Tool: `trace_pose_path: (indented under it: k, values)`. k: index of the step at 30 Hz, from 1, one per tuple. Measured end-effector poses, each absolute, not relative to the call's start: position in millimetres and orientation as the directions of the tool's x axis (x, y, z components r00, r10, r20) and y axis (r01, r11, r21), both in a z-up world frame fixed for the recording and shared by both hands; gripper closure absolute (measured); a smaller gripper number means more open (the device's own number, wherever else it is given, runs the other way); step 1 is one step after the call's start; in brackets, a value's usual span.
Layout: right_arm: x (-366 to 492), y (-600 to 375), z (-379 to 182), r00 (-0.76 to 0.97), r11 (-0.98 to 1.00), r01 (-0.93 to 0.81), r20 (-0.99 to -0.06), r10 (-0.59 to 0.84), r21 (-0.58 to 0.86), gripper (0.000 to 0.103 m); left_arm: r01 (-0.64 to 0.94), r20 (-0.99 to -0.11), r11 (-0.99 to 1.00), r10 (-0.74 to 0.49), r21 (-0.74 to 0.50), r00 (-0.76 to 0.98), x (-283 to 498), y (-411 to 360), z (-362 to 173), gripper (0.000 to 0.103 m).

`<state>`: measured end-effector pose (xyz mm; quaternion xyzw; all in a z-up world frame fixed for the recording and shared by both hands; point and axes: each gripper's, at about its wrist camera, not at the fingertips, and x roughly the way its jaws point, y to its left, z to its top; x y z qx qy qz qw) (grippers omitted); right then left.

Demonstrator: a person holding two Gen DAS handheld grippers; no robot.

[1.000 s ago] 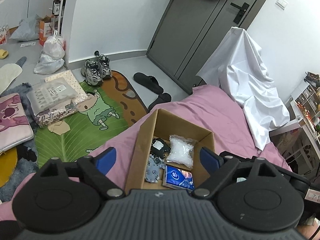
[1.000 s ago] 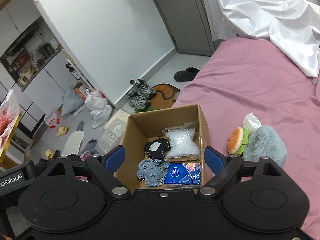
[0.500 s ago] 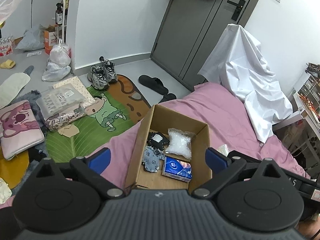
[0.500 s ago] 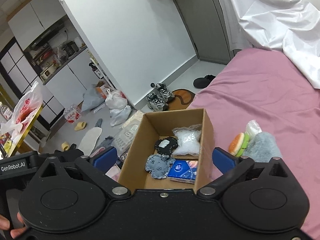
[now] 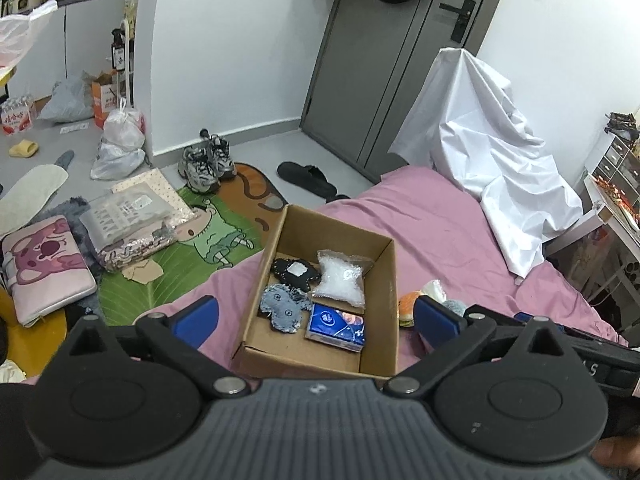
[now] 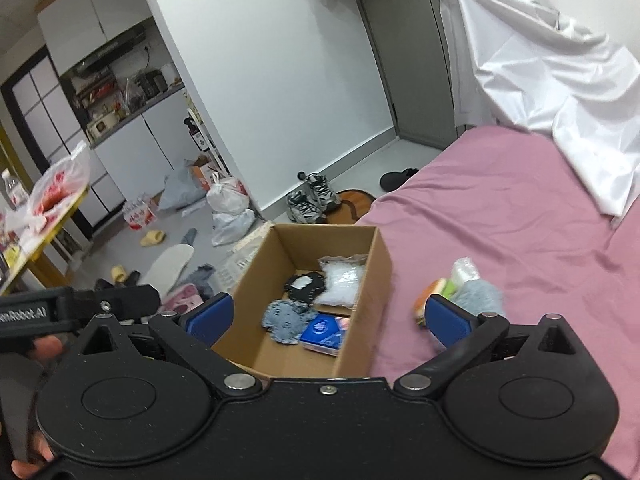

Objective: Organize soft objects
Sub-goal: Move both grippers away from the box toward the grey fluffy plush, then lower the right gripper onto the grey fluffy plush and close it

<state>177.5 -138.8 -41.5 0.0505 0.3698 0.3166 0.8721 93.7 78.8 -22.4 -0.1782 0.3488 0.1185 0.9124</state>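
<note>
An open cardboard box (image 5: 382, 280) sits on the pink bed (image 5: 440, 232). It holds a black patch (image 5: 296, 272), a clear bag of white beads (image 5: 340, 282), a grey denim patch (image 5: 282, 308) and a blue tissue pack (image 5: 336, 328). Right of the box lie a burger toy (image 6: 430, 296), a grey fluffy plush (image 6: 480, 294) and a small clear bag (image 6: 464, 270). My left gripper (image 5: 316, 316) hovers open above the box's near end, nothing between its blue pads. My right gripper (image 6: 327, 316) also stands open and empty, over the box's near right part.
A white sheet (image 5: 492, 160) drapes over something at the bed's far end. On the floor to the left are a green cartoon mat (image 5: 180, 256), sneakers (image 5: 204, 162), slippers (image 5: 308, 178), plastic bags (image 5: 120, 148) and packaged items (image 5: 128, 216). A grey door (image 5: 392, 60) is behind.
Both grippers have drawn back and upward from the box, which now looks smaller and farther. Their jaws have spread a little wider. The box's contents have not moved.
</note>
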Motion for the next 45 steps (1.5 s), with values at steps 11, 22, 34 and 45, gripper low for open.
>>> trace_pose_path:
  k: [11, 22, 34, 45]
  values:
    - [184, -172, -40, 0.532, 0.802, -0.488, -0.612, 0.585, 0.344, 0.0, -0.302, -0.672, 0.922, 0.064, -0.243, 0.738, 92, 45, -19, 0.0]
    - [201, -214, -47, 0.548, 0.818, -0.342, -0.609, 0.573, 0.462, 0.0, -0.297, -0.703, 0.928, 0.055, -0.226, 0.709, 105, 10, -25, 0.0]
    - [219, -233, -76, 0.509, 0.804, -0.171, -0.648, 0.567, 0.569, 0.0, -0.324, -0.734, 0.911, 0.037, -0.254, 0.678, 131, -15, -46, 0.001]
    - [256, -233, -97, 0.466, 0.813, -0.099, -0.695, 0.548, 0.574, 0.001, -0.359, -0.74, 0.888, 0.034, -0.286, 0.672, 152, -21, -64, 0.005]
